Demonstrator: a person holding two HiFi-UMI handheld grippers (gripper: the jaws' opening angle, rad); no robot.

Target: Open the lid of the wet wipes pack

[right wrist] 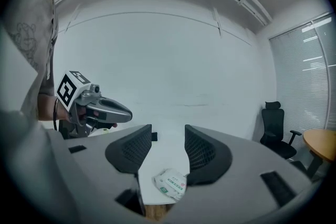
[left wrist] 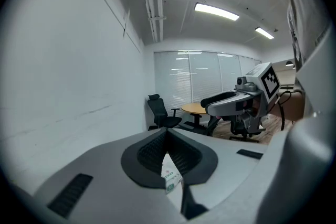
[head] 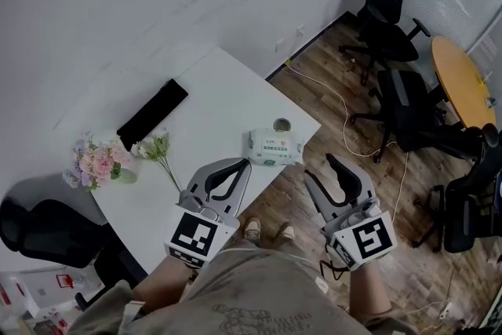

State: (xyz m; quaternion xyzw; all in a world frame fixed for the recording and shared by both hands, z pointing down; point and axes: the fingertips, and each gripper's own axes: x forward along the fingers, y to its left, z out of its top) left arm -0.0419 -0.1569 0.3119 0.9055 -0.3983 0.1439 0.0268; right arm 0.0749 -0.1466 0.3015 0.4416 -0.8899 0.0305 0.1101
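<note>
Grippers — two — near one wet wipes pack (head: 274, 147): left gripper (head: 242, 163) clenched, right gripper (head: 319, 166) released.

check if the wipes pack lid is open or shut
Shut, as far as it shows: the wet wipes pack lies flat on the table with nothing raised from its top.

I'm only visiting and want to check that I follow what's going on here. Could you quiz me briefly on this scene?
1. True or false: the left gripper grips the white-and-green soft wet wipes pack.
2. Whose jaws stand apart? A) left gripper B) right gripper C) both
3. In the head view, what stands at the left end of the white table?

Key: 1 false, the pack lies untouched on the table. 2 B. 3 the bunch of pink and white flowers.
</note>
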